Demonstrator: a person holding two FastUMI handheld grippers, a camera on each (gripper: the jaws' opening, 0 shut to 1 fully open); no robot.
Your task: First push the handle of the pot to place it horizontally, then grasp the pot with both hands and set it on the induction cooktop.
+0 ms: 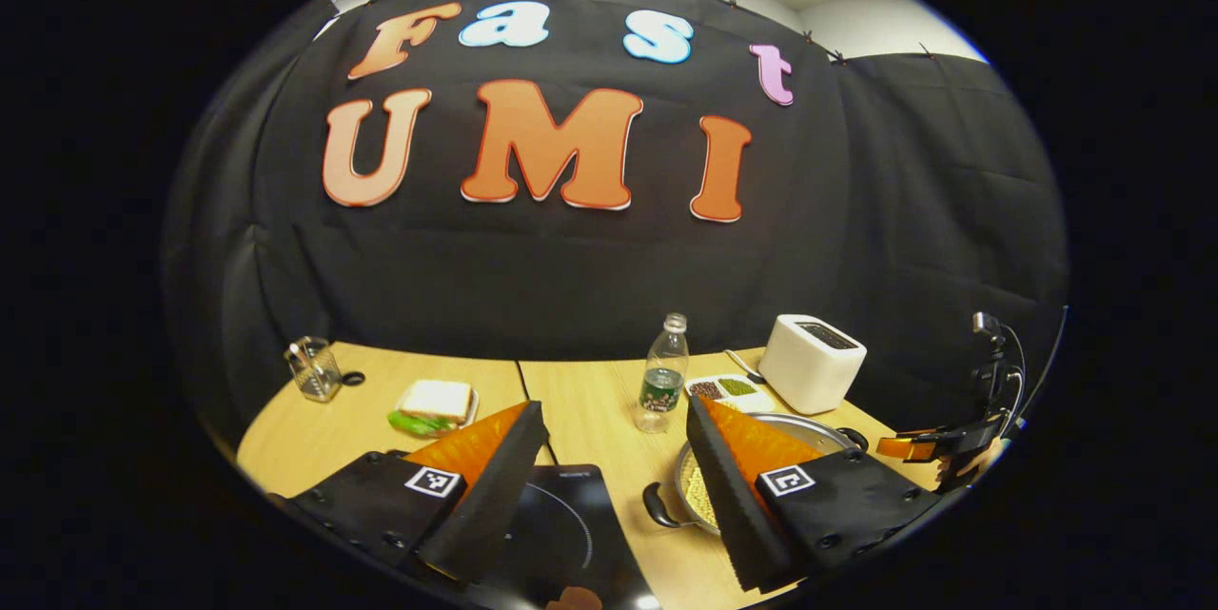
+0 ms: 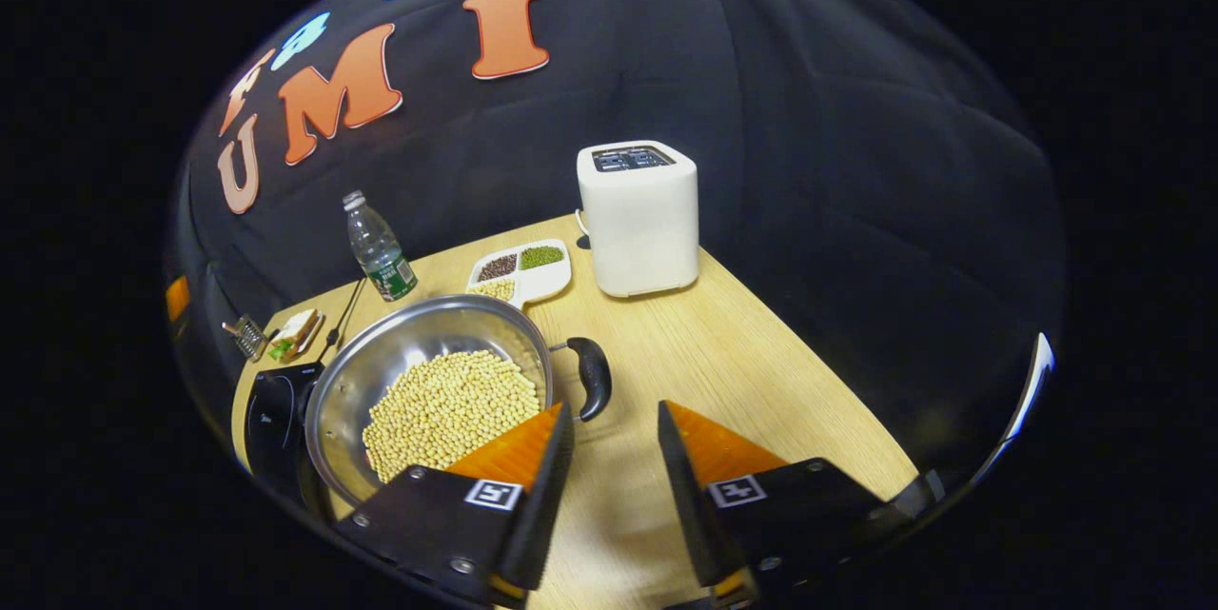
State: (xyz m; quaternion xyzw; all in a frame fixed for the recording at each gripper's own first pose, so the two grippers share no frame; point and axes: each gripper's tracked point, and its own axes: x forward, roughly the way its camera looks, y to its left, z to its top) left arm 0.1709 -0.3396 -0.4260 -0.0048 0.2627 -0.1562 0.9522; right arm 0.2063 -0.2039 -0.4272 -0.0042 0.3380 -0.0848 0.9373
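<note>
While both sets of fingers stand spread apart and grasp nothing, the pot (image 2: 433, 391) sits on the tabletop (image 2: 752, 363), a steel pan part-filled with pale beans. In the right gripper view it lies at lower left of centre, its rim passing behind the right gripper's (image 2: 614, 458) left finger; its dark side handle (image 2: 592, 377) sticks out just above and between the two fingers, not touched by either. The induction cooktop (image 2: 271, 420) lies flat at the far left edge, just beside the pot.

In the left gripper view the pot (image 1: 809, 434) shows at lower right, mostly hidden behind the right finger of the left gripper (image 1: 614, 486), with another dark handle (image 1: 658, 507) peeking out between the fingers, nearer the right one. The cooktop (image 1: 561, 534) lies at bottom centre, between those fingers. Farther back stand a water bottle (image 1: 663, 374), a white toaster (image 1: 811, 361), a divided dish of grains (image 1: 731, 391) and a sandwich plate (image 1: 436, 403).
</note>
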